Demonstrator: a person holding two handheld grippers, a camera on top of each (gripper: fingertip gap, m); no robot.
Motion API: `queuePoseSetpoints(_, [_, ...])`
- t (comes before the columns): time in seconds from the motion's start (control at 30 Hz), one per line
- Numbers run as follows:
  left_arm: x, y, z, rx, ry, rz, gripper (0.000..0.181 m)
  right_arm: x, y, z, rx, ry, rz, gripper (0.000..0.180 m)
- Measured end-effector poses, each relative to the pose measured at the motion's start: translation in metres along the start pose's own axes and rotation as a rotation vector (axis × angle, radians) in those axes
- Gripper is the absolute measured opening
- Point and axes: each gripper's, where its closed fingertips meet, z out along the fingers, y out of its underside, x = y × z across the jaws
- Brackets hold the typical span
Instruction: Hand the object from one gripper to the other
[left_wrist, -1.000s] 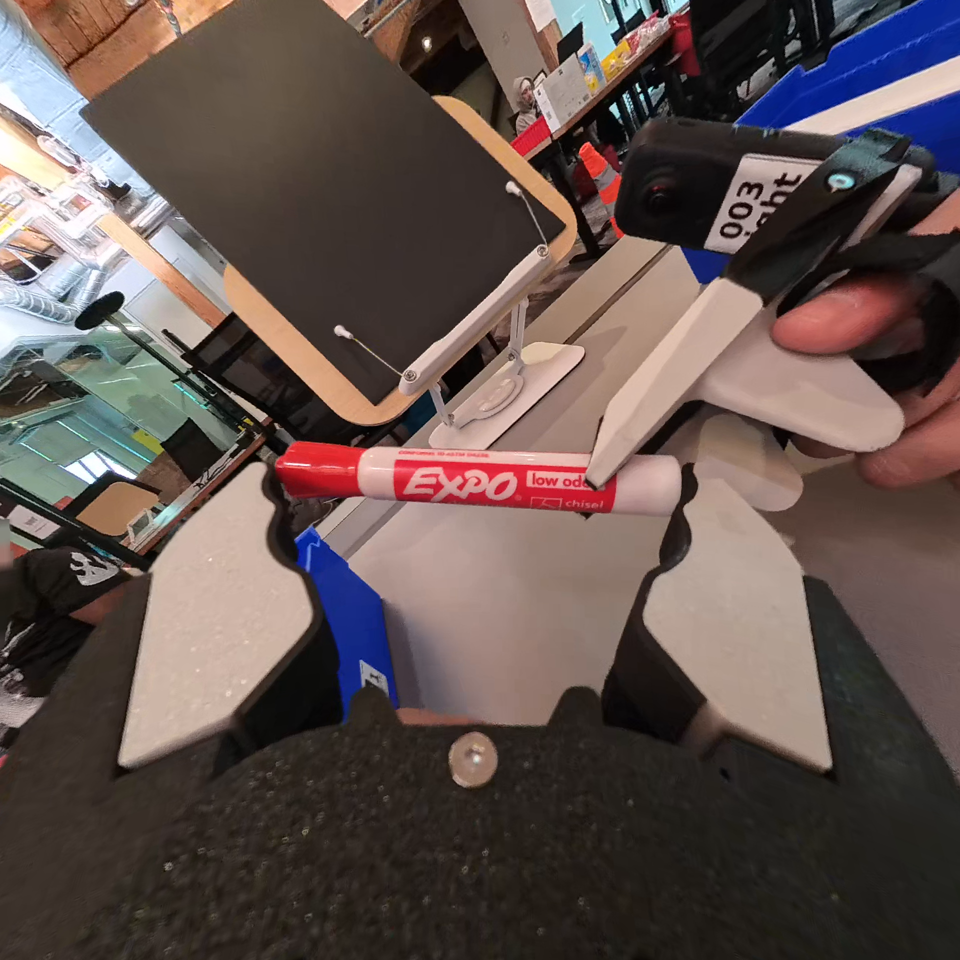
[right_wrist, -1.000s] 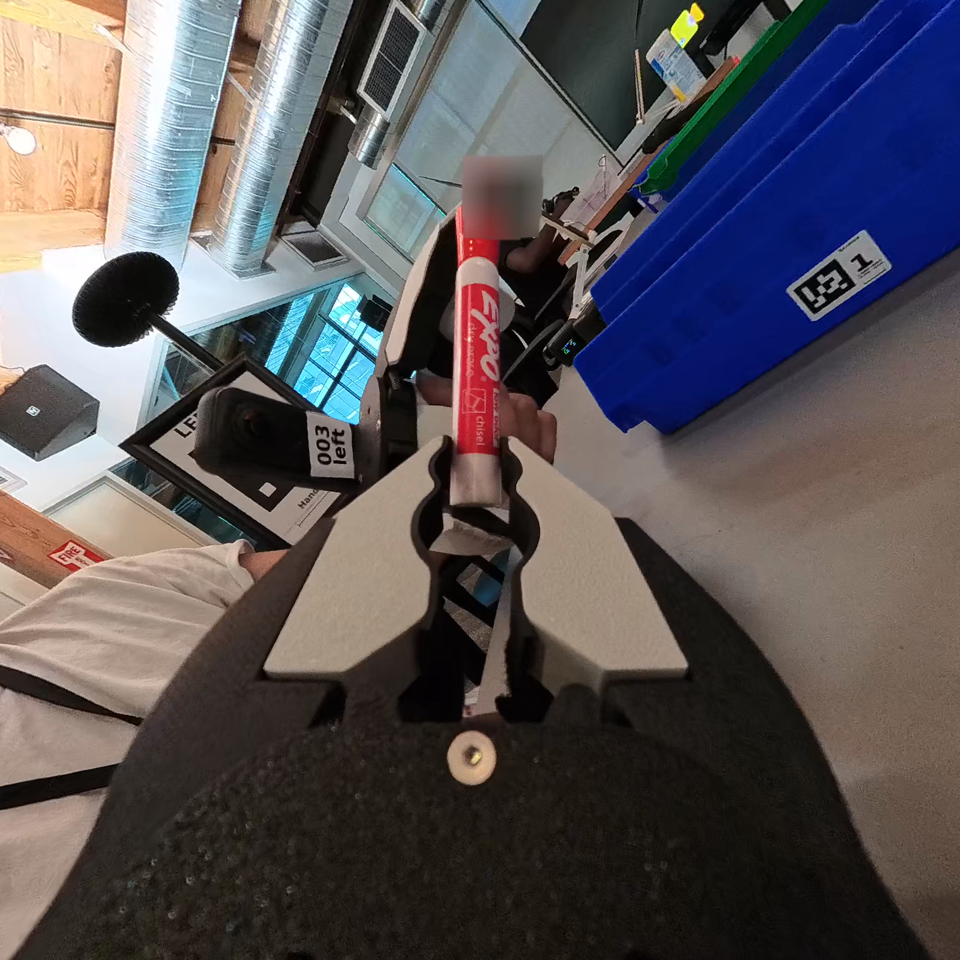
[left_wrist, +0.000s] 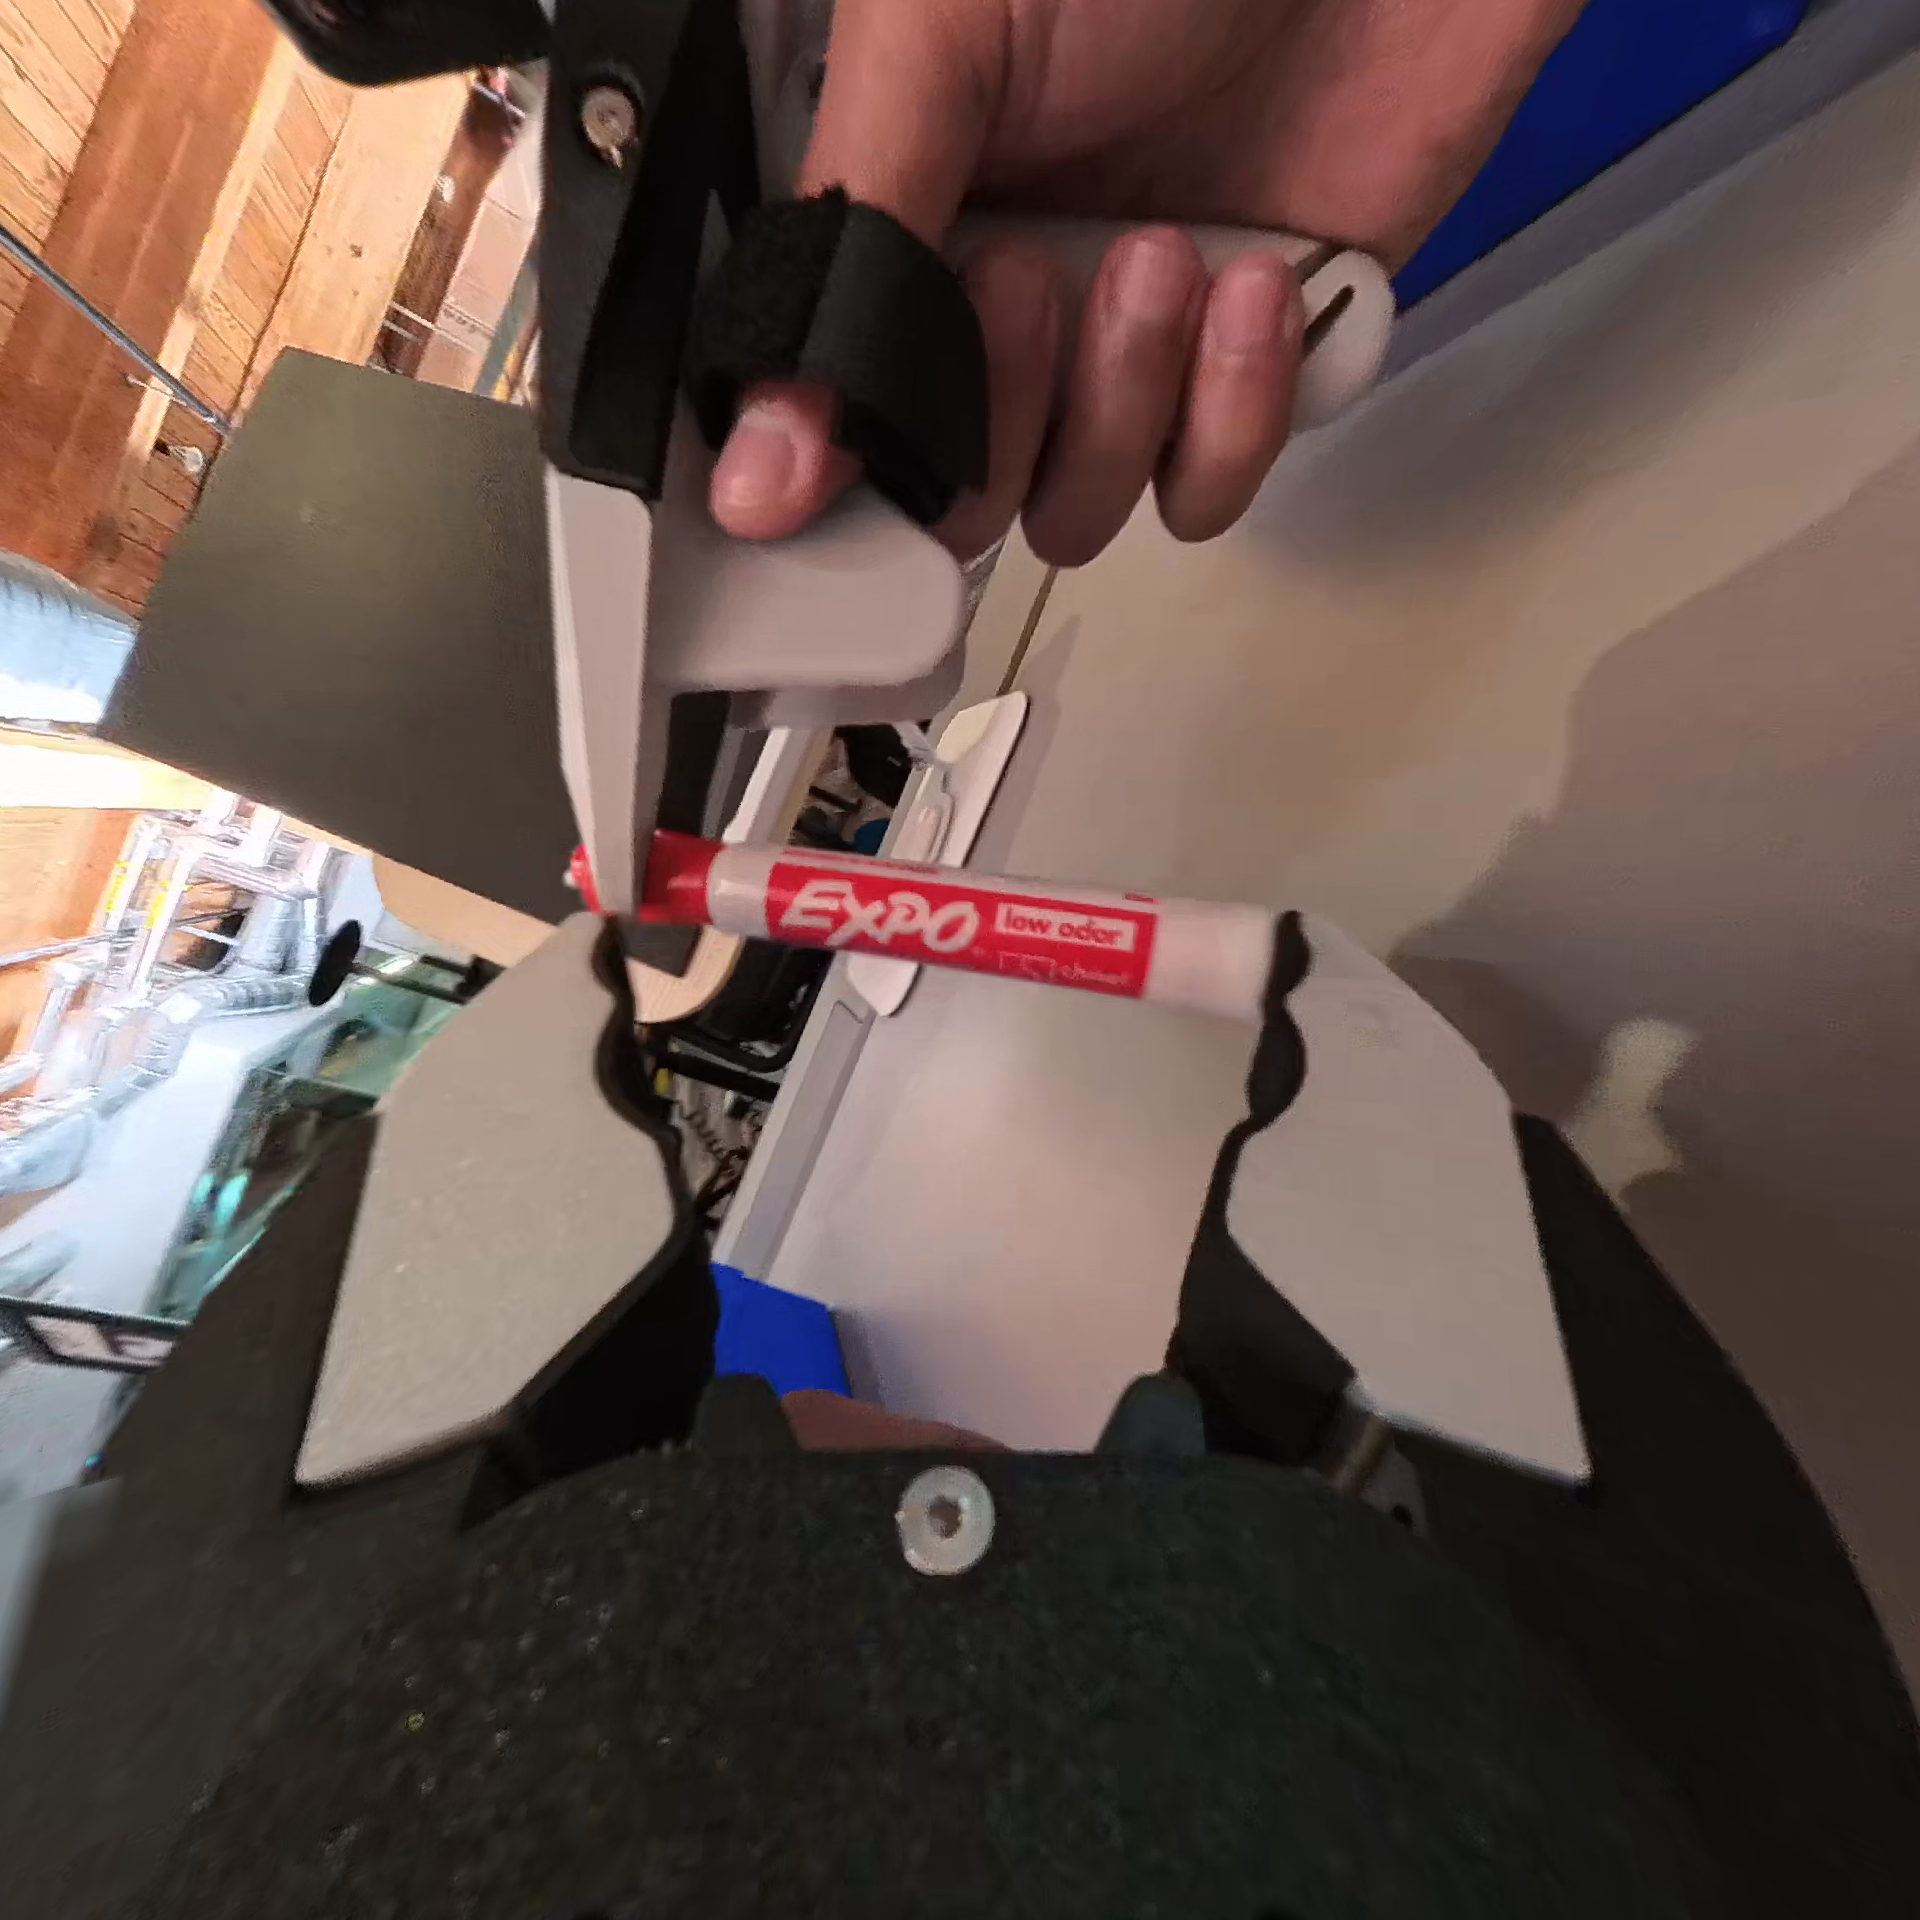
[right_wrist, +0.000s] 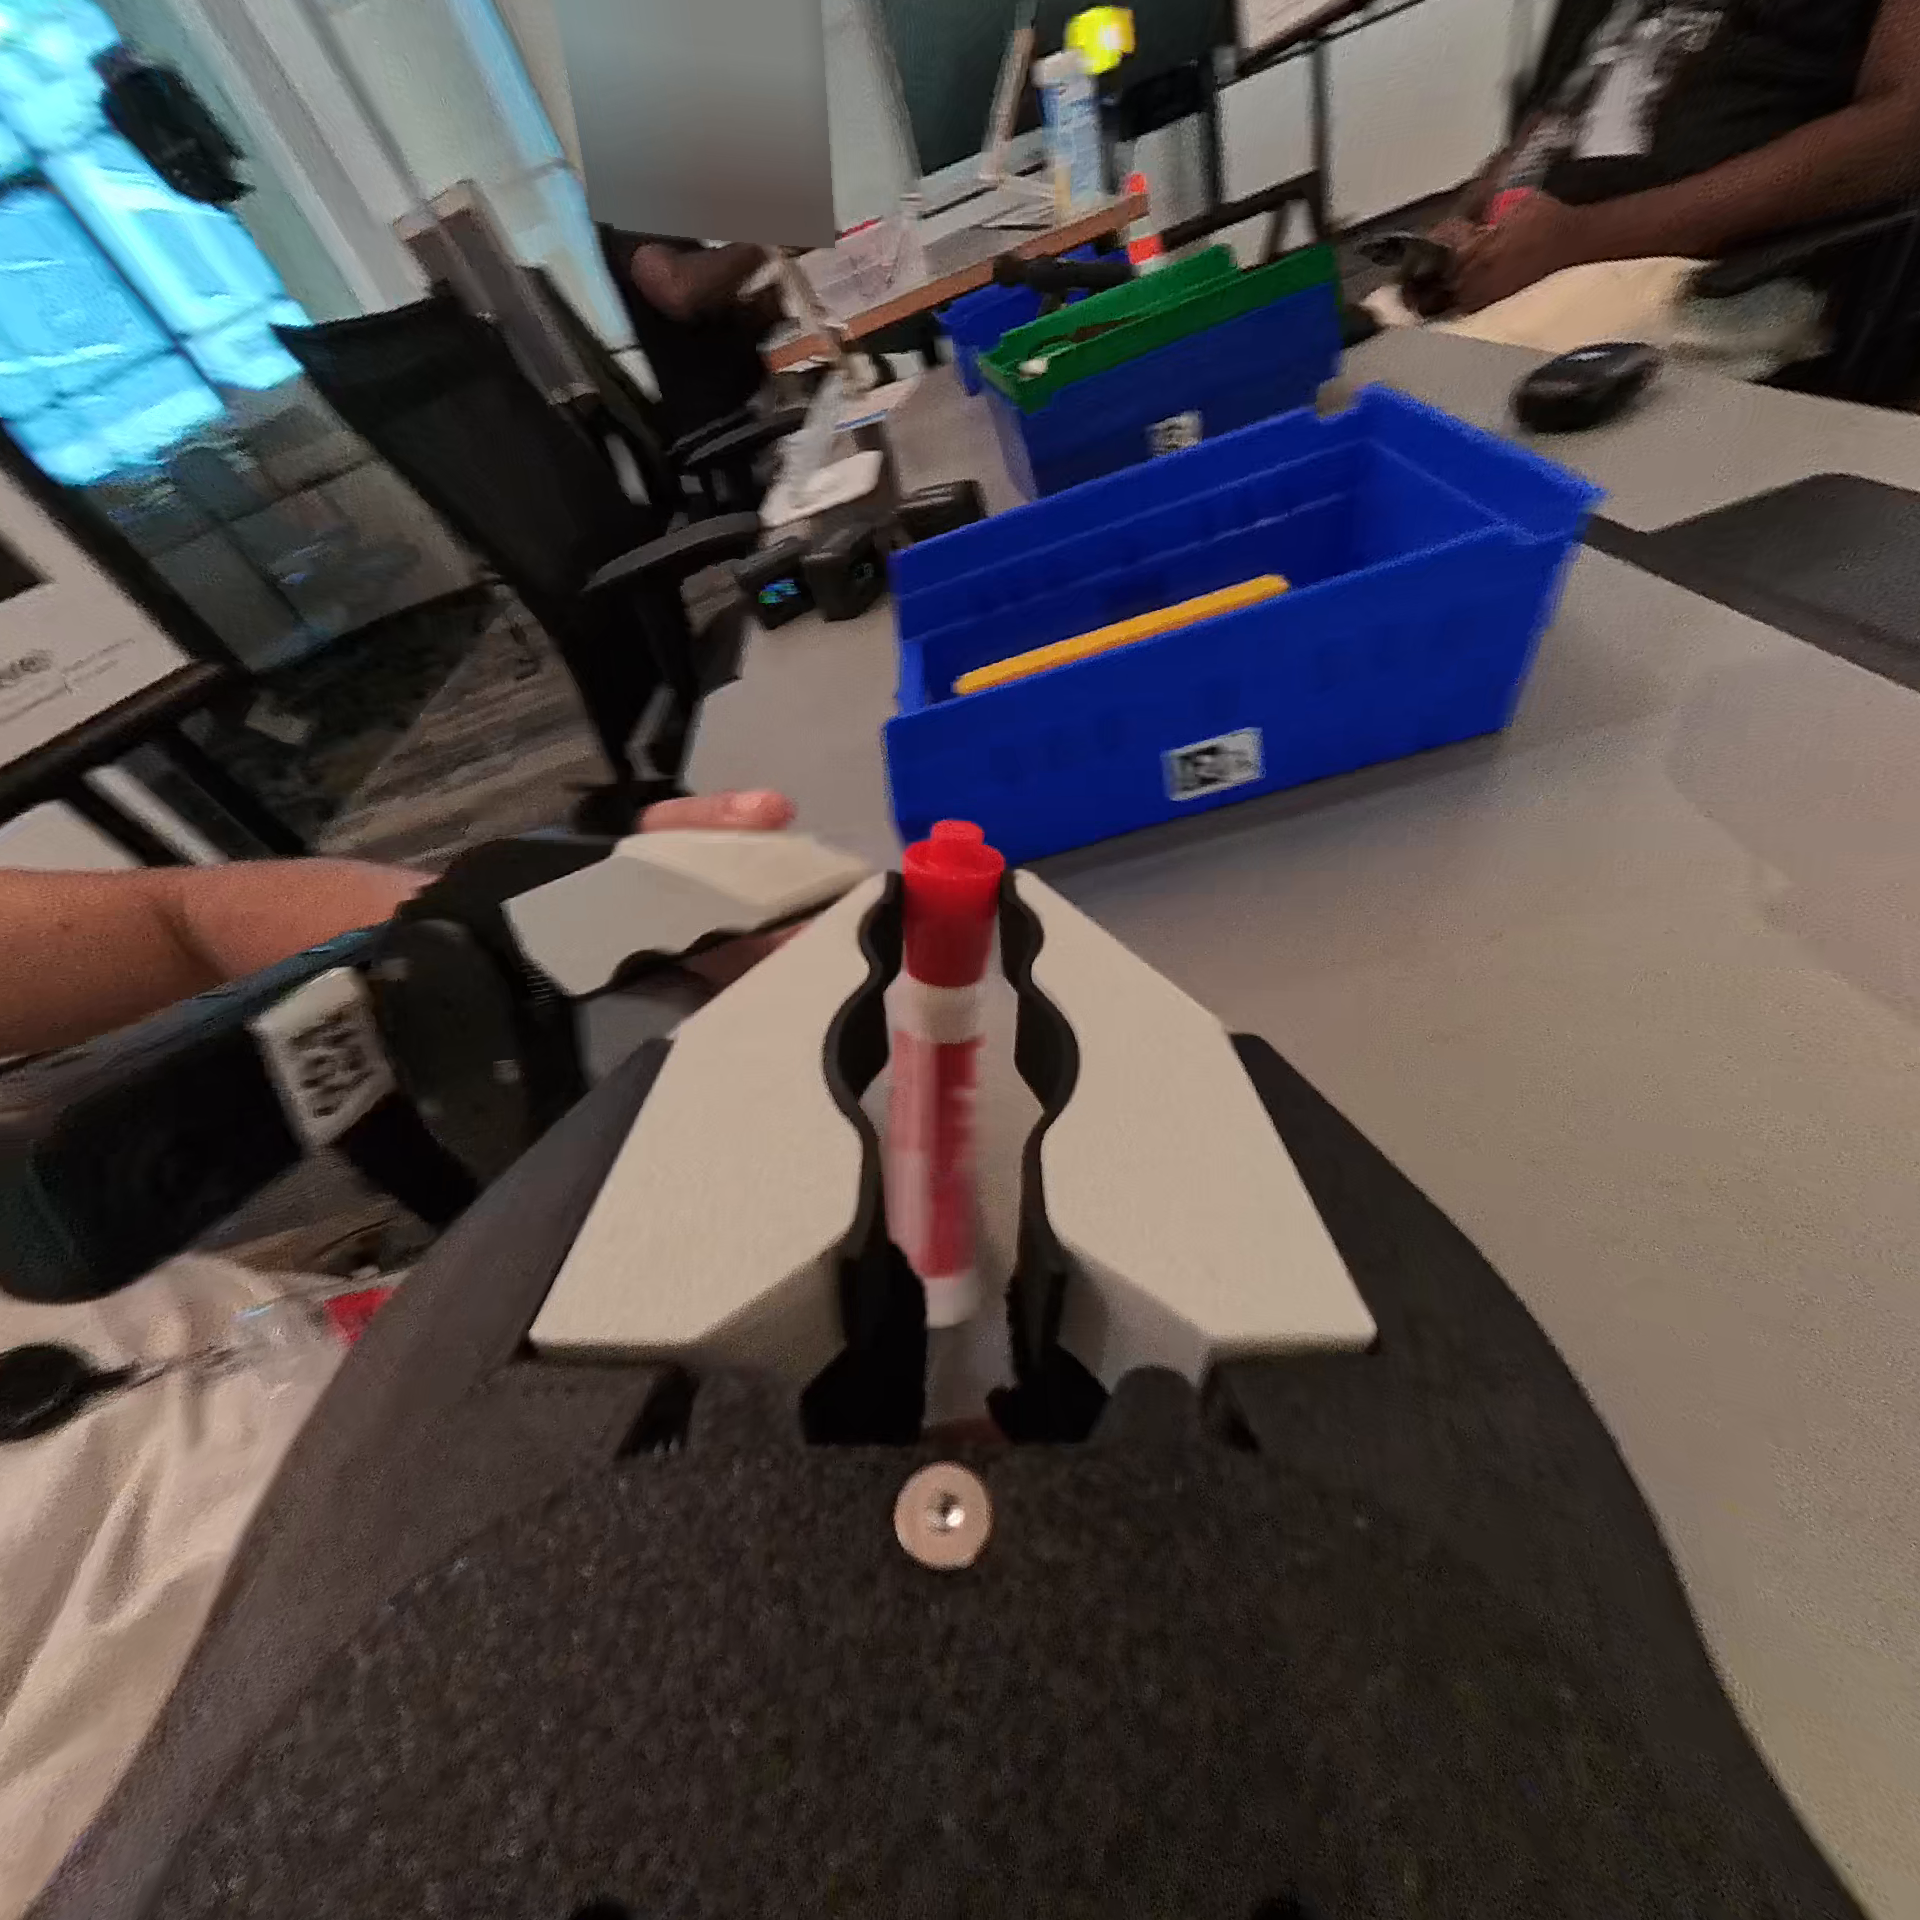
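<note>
Now right claw (right_wrist: 943, 894) on marker (right_wrist: 940, 1049) cap end.

Each gripper (right_wrist: 948, 1091) has pale grey fingers (right_wrist: 727, 1174) with wavy black edges; speckled black body; silver screw (right_wrist: 943, 1519).

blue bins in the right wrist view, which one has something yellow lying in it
The nearest blue bin, open-topped, just beyond the marker; a yellow stick lies inside. The farther bin carries a green tray instead.

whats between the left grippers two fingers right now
In the left wrist view, the red marker spans the gap at the tips of the open left gripper; the right gripper pinches its cap end.
</note>
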Motion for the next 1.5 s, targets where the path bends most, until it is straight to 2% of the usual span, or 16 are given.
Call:
queuePoseSetpoints(0.07, [0.000,-0.006,-0.003,0.035,0.010,-0.072,0.083,0.021,0.002,-0.008,-0.040,0.152,-0.112,0.018])
queuePoseSetpoints(0.13, [-0.009,-0.009,-0.005,0.049,0.010,-0.207,0.075,0.029,0.002,-0.015,-0.102,0.288,-0.333,0.018])
queuePoseSetpoints(0.23, [-0.023,-0.006,-0.004,0.042,0.105,-0.558,0.055,0.023,0.002,-0.018,-0.229,0.451,-0.783,0.018])
queuePoseSetpoints(0.3, [-0.035,0.000,-0.004,0.049,0.178,-0.817,0.053,0.017,0.004,-0.017,-0.306,0.538,-1.077,0.019])
queuePoseSetpoints(0.37, [-0.045,0.004,-0.005,0.069,0.239,-0.985,0.055,0.015,0.011,-0.013,-0.376,0.594,-1.260,0.019])
queuePoseSetpoints(0.47, [-0.048,0.006,-0.009,0.092,0.293,-1.055,0.053,0.005,0.019,-0.002,-0.368,0.596,-1.362,0.019])
queuePoseSetpoints(0.67, [-0.030,0.009,-0.005,0.040,0.343,-0.998,0.046,0.000,0.026,0.005,-0.361,0.599,-1.404,0.018])
queuePoseSetpoints(0.9, [-0.026,0.008,-0.003,0.052,0.388,-1.036,0.028,-0.009,0.024,0.012,-0.370,0.634,-1.490,0.018])
queuePoseSetpoints(0.97, [-0.027,0.009,-0.003,0.029,0.383,-1.022,0.019,-0.009,0.023,0.013,-0.335,0.651,-1.476,0.018])
queuePoseSetpoints(1.03, [-0.028,0.011,-0.003,0.015,0.371,-1.003,0.019,-0.009,0.023,0.013,-0.290,0.660,-1.449,0.019])
queuePoseSetpoints(1.1, [-0.033,0.016,-0.003,0.015,0.326,-0.976,0.019,-0.010,0.023,0.011,-0.278,0.643,-1.449,0.037])
queuePoseSetpoints(1.17, [-0.042,0.024,-0.005,0.029,0.300,-0.972,0.019,-0.008,0.022,0.005,-0.248,0.599,-1.329,0.053])
queuePoseSetpoints(1.23, [-0.052,0.033,-0.010,0.063,0.287,-0.998,0.019,0.003,0.013,-0.007,-0.169,0.571,-1.121,0.059])
queuePoseSetpoints(1.33, [-0.061,0.032,-0.022,0.173,0.349,-1.071,0.019,0.025,-0.003,-0.030,0.013,0.460,-0.676,0.060])
queuePoseSetpoints(1.43, [-0.063,0.021,-0.037,0.286,0.475,-1.137,0.019,0.019,-0.004,-0.042,0.145,0.096,-0.202,0.059])
queuePoseSetpoints(1.5, [-0.066,0.011,-0.045,0.377,0.543,-1.199,0.019,0.003,-0.007,-0.050,0.211,-0.156,-0.015,0.058])
